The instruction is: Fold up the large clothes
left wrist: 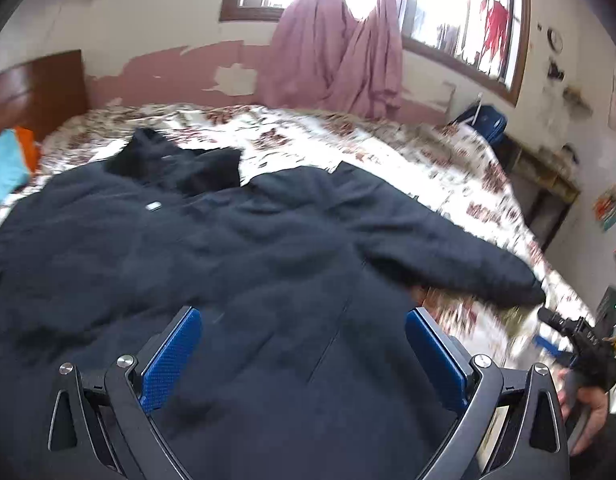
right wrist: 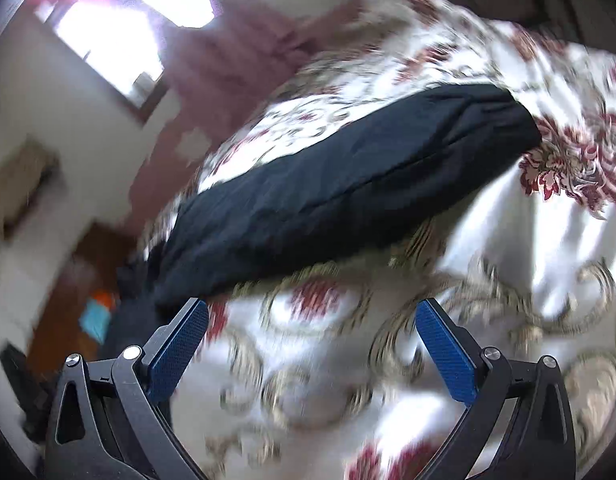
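A large dark navy jacket (left wrist: 236, 264) lies spread flat on a floral bedspread (left wrist: 387, 152), collar toward the far side. One sleeve (left wrist: 459, 268) stretches out to the right. My left gripper (left wrist: 304, 320) hovers open over the jacket's lower body, its blue pads wide apart with nothing between them. In the right wrist view the same sleeve (right wrist: 347, 184) lies diagonally across the bedspread (right wrist: 507, 280). My right gripper (right wrist: 311, 312) is open just short of the sleeve, above bare bedspread. The right gripper's body (left wrist: 575, 340) and a hand (left wrist: 587, 416) show at the right edge of the left wrist view.
A wooden headboard (left wrist: 36, 92) stands at the far left with blue and orange cloth (left wrist: 12, 156) beside it. Pink curtains (left wrist: 339, 52) hang under a bright window. A low wooden bench (left wrist: 547, 184) with a blue bag (left wrist: 483, 120) stands past the bed's right edge.
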The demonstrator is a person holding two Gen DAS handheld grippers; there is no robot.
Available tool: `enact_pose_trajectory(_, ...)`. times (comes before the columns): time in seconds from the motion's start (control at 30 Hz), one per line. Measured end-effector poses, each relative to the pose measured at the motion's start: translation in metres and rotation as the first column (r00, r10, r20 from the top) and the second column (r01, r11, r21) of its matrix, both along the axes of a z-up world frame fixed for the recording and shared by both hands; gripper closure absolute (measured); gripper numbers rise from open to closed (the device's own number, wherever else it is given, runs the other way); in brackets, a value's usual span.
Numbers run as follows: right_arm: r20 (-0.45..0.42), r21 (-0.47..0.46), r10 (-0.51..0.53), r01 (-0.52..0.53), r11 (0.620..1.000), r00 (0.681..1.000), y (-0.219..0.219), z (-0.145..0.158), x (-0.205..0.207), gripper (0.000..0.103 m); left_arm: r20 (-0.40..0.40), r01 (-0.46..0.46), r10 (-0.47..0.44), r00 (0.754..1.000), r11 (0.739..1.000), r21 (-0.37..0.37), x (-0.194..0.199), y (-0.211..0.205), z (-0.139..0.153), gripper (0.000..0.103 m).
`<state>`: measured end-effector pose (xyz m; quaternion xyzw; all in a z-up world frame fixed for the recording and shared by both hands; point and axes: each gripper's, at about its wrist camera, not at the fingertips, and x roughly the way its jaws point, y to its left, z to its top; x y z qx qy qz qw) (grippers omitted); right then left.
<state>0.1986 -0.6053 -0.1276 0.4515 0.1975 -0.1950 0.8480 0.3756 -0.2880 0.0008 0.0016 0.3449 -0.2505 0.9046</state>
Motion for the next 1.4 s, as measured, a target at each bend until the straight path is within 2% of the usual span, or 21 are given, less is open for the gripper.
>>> enact_pose_trajectory(0.1,0.012,0.001,-0.077,0.077,0.997,0.997,-0.022,-0.003,0.008,0.001,0.026,0.004,-0.004,1.0,1.0,-0.006,0.024,-0.029,-0.003,0.0)
enact_pose_trajectory(0.17,0.009,0.043,-0.138,0.137,0.99,0.99,-0.04,-0.01,0.014,0.004,0.032,0.002,-0.003,0.999,1.0,0.008,0.04,-0.049,-0.009,0.0)
enact_pose_trajectory(0.23,-0.006,0.098,-0.188,0.188,0.977,0.982,-0.057,-0.021,0.018,0.027,0.013,-0.003,0.003,1.0,1.0,0.012,0.055,-0.064,-0.018,0.0)
enact_pose_trajectory(0.27,-0.008,0.128,-0.209,0.209,0.97,0.978,-0.063,-0.027,0.019,0.033,-0.008,-0.01,0.011,1.0,1.0,0.018,0.064,-0.07,-0.024,0.0)
enact_pose_trajectory(0.33,-0.038,0.147,-0.263,0.265,0.953,0.964,-0.072,-0.034,0.017,0.063,-0.054,-0.023,0.026,0.998,0.998,0.05,0.079,-0.082,-0.038,0.0)
enact_pose_trajectory(0.4,-0.061,0.15,-0.295,0.301,0.942,0.954,-0.079,-0.04,0.018,0.07,-0.108,-0.024,0.033,0.994,0.996,0.083,0.089,-0.088,-0.053,0.001)
enact_pose_trajectory(0.5,-0.097,0.094,-0.298,0.307,0.947,0.95,-0.085,-0.038,0.03,0.082,-0.186,-0.016,0.031,0.982,0.997,0.081,0.098,-0.09,-0.07,0.0)
enact_pose_trajectory(0.53,-0.102,0.075,-0.295,0.303,0.95,0.95,-0.088,-0.035,0.031,0.087,-0.198,-0.017,0.032,0.98,0.997,0.074,0.099,-0.089,-0.072,0.0)
enact_pose_trajectory(0.63,-0.109,0.01,-0.297,0.3,0.954,0.949,-0.087,-0.018,0.037,0.096,-0.228,-0.011,0.027,0.973,0.997,0.071,0.101,-0.09,-0.08,0.0)
enact_pose_trajectory(0.73,-0.094,-0.09,-0.305,0.297,0.95,0.948,-0.084,0.012,0.037,0.097,-0.236,-0.011,0.022,0.971,0.999,0.051,0.101,-0.087,-0.084,0.0)
enact_pose_trajectory(0.8,-0.078,-0.196,-0.301,0.281,0.939,0.951,-0.078,0.04,0.036,0.098,-0.238,-0.019,0.017,0.971,1.0,-0.005,0.101,-0.077,-0.082,0.0)
enact_pose_trajectory(0.9,-0.046,-0.372,-0.286,0.25,0.894,0.957,-0.061,0.088,0.042,0.098,-0.248,-0.047,0.022,0.969,0.994,-0.096,0.093,-0.053,-0.072,0.002)
enact_pose_trajectory(1.0,-0.009,-0.495,-0.244,0.208,0.843,0.97,-0.036,0.133,0.052,0.098,-0.255,-0.071,0.033,0.966,0.988,-0.14,0.082,-0.024,-0.061,0.002)
enact_pose_trajectory(1.13,0.024,-0.664,-0.14,0.12,0.738,0.99,0.022,0.192,0.081,0.098,-0.26,-0.119,0.08,0.962,0.984,-0.135,0.063,0.031,-0.046,0.002)
enact_pose_trajectory(1.23,0.012,-0.761,-0.019,0.021,0.649,1.0,0.077,0.226,0.114,0.098,-0.226,-0.147,0.119,0.967,0.983,-0.113,0.05,0.074,-0.038,0.002)
enact_pose_trajectory(1.3,-0.026,-0.803,0.058,-0.055,0.594,0.998,0.114,0.238,0.137,0.098,-0.198,-0.173,0.149,0.969,0.979,-0.108,0.044,0.101,-0.035,0.002)
enact_pose_trajectory(1.4,-0.098,-0.85,0.153,-0.163,0.5,0.983,0.172,0.245,0.175,0.098,-0.157,-0.231,0.207,0.966,0.961,-0.152,0.036,0.148,-0.034,0.002)
